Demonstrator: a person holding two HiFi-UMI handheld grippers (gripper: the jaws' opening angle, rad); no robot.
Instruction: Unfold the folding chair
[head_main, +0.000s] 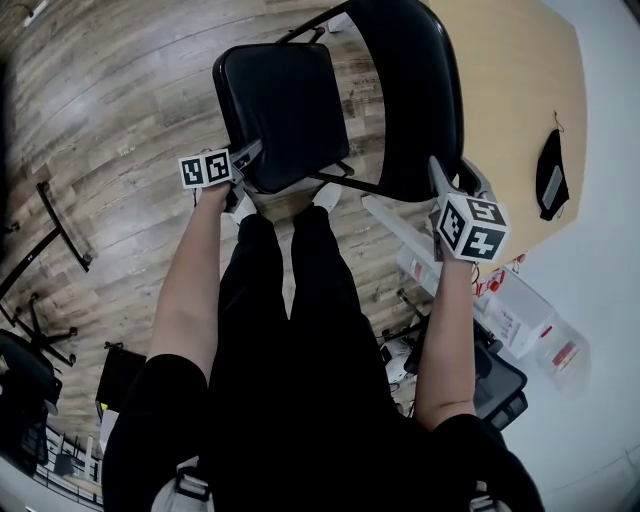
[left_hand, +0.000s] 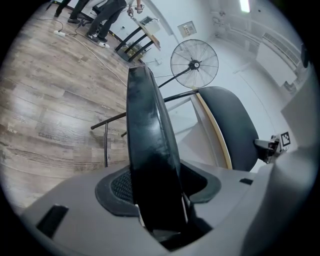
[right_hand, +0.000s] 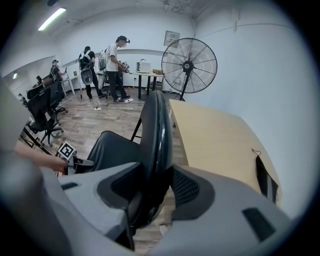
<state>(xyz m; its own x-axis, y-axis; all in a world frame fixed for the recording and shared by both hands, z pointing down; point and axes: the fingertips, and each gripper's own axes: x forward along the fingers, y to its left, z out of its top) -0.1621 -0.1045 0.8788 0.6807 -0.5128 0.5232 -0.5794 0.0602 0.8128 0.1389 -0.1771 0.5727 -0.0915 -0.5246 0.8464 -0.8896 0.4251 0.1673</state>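
Observation:
The black folding chair stands on the wood floor in front of me, partly opened. Its padded seat (head_main: 280, 110) tilts up toward me, and its backrest (head_main: 410, 90) rises on the right. My left gripper (head_main: 243, 160) is shut on the near edge of the seat (left_hand: 147, 140), which fills the gap between the pads of the left gripper (left_hand: 157, 187). My right gripper (head_main: 437, 172) is shut on the rim of the backrest (right_hand: 156, 130), which runs edge-on between the right gripper's (right_hand: 152, 187) pads. The seat (right_hand: 112, 150) also shows in the right gripper view.
A light wooden table (head_main: 510, 110) stands just right of the chair, with a black pouch (head_main: 551, 175) on it and boxes (head_main: 520, 310) beneath it. A floor fan (right_hand: 189, 62) stands beyond the table. Office chairs (right_hand: 42, 107) and several people (right_hand: 115, 65) are further back.

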